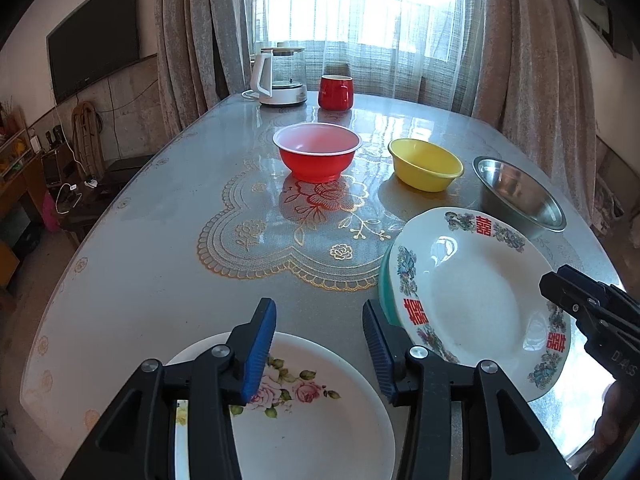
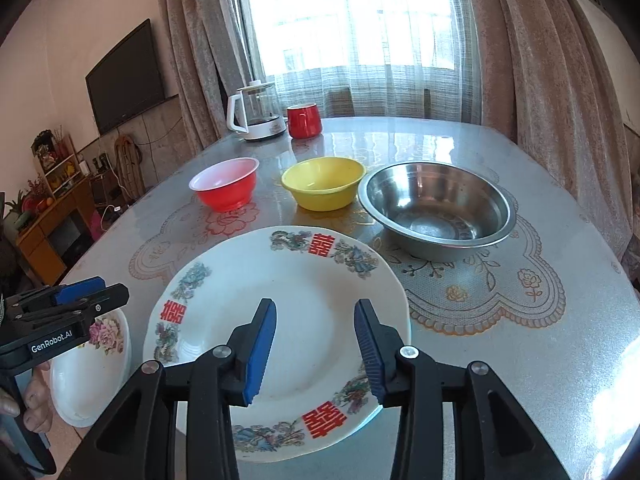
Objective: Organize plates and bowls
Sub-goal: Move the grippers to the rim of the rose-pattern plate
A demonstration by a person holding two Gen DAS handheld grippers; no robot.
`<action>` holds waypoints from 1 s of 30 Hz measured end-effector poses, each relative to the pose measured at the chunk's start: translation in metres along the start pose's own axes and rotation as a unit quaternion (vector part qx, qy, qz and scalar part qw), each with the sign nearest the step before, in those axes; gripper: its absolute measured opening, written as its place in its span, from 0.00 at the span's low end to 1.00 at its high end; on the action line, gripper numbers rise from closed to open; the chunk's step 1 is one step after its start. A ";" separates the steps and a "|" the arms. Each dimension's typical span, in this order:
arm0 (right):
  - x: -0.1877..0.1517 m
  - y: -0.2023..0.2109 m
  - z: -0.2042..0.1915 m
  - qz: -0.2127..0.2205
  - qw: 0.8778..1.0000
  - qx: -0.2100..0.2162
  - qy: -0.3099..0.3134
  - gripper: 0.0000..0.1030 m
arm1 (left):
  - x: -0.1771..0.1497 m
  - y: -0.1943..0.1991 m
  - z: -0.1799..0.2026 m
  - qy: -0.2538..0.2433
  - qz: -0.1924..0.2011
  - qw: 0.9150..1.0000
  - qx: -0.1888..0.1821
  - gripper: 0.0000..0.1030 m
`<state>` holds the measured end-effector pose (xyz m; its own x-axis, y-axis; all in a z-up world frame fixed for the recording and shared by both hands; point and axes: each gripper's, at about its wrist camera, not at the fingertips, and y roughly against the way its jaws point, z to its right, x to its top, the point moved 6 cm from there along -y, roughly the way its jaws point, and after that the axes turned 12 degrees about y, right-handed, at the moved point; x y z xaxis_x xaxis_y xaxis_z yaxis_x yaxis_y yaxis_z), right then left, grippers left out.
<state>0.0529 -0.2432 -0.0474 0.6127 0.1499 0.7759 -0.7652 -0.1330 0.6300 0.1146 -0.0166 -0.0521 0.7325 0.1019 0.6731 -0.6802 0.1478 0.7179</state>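
A white plate with red characters and a floral rim lies near the table's front, on top of a teal plate whose edge shows at its left. My right gripper is open and empty above this plate's near half. A white rose-pattern plate lies to its left, and my left gripper is open and empty over its far edge. Behind stand a red bowl, a yellow bowl and a steel bowl, side by side.
A white and glass kettle and a red mug stand at the table's far end by the curtained window. The table has a lace-pattern cover. A TV and shelves are along the left wall.
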 end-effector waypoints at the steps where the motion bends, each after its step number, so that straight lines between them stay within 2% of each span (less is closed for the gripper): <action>1: 0.001 0.000 -0.007 0.001 1.000 0.015 0.002 0.40 | -0.001 0.002 -0.004 0.003 0.001 1.000 0.003 0.46; 7: 0.003 0.002 -0.057 0.001 0.993 0.112 0.031 0.40 | -0.005 0.013 -0.034 0.027 0.010 0.999 0.016 0.46; 11: 0.001 0.003 -0.094 -0.007 0.983 0.176 0.056 0.41 | -0.007 0.024 -0.061 0.055 0.015 0.998 0.013 0.46; 17: -0.016 -0.001 -0.139 -0.035 0.966 0.239 0.087 0.40 | -0.016 0.045 -0.110 0.086 0.025 0.996 0.002 0.46; 20: -0.025 -0.008 -0.149 -0.049 0.964 0.245 0.090 0.40 | -0.026 0.051 -0.133 0.091 0.022 0.996 0.003 0.45; 23: -0.031 -0.015 -0.152 -0.062 0.964 0.244 0.085 0.40 | -0.041 0.051 -0.149 0.102 0.010 0.995 -0.009 0.38; 28: -0.041 -0.025 -0.159 -0.076 0.964 0.239 0.086 0.39 | -0.059 0.044 -0.155 0.121 -0.011 0.992 -0.035 0.36; 30: -0.043 -0.028 -0.160 -0.078 0.965 0.236 0.085 0.34 | -0.062 0.042 -0.153 0.124 -0.014 0.991 -0.051 0.36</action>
<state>0.0162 -0.0891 -0.1031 0.6407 0.3571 0.6797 -0.4668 -0.5217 0.7141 0.0441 0.1334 -0.0907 0.7441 0.3331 0.5792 -0.6621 0.2520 0.7057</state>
